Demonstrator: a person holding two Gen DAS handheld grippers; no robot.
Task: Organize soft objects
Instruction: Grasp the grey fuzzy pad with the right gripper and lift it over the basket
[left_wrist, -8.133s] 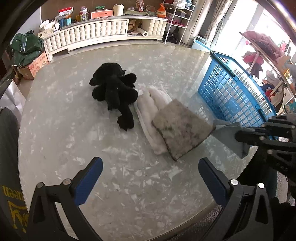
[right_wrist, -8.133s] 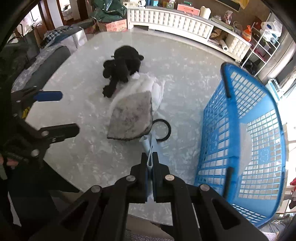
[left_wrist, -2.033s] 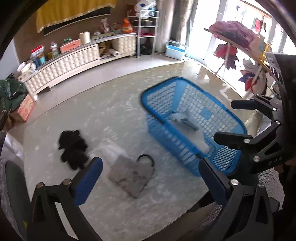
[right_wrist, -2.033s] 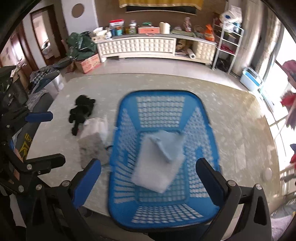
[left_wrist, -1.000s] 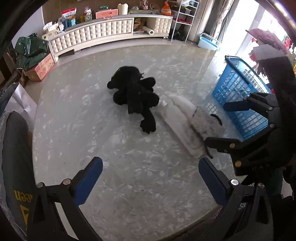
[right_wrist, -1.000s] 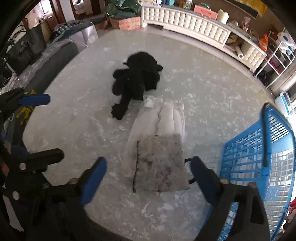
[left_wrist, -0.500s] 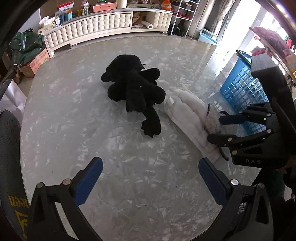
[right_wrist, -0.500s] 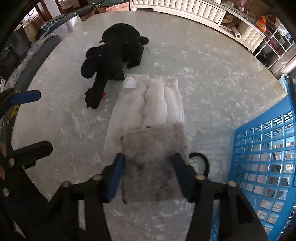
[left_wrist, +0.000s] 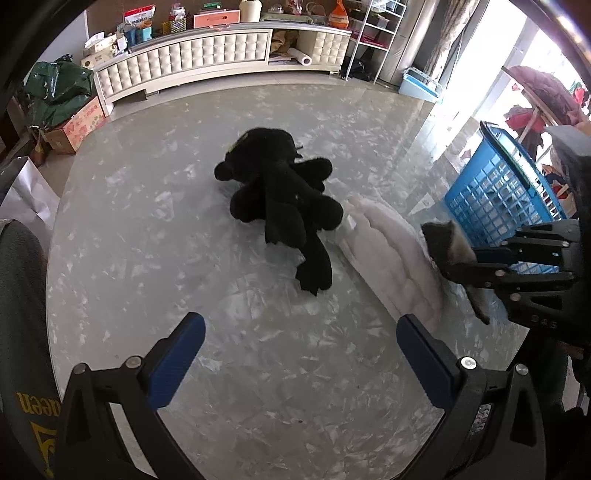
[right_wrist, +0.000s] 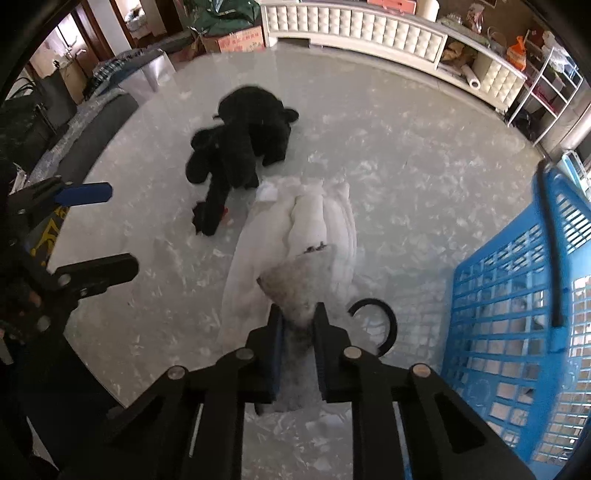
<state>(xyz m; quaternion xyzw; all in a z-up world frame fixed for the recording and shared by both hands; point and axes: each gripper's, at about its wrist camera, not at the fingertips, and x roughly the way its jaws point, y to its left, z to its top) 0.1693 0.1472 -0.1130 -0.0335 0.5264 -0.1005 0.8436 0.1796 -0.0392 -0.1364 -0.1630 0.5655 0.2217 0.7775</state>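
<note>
Your right gripper (right_wrist: 298, 319) has its blue pads clamped on the near edge of the grey furry pad (right_wrist: 291, 288), whose far corner is lifted over the folded white fleece (right_wrist: 314, 221) directly ahead of it. Beyond the fleece and touching its far end lies the black plush toy (right_wrist: 240, 147). A black ring (right_wrist: 386, 325) sits on the marble table (right_wrist: 406, 166) just right of your fingers, and the blue basket (right_wrist: 517, 314) stands further right. Your left gripper (left_wrist: 299, 358) hangs open, holding nothing, above bare tabletop on the left.
</note>
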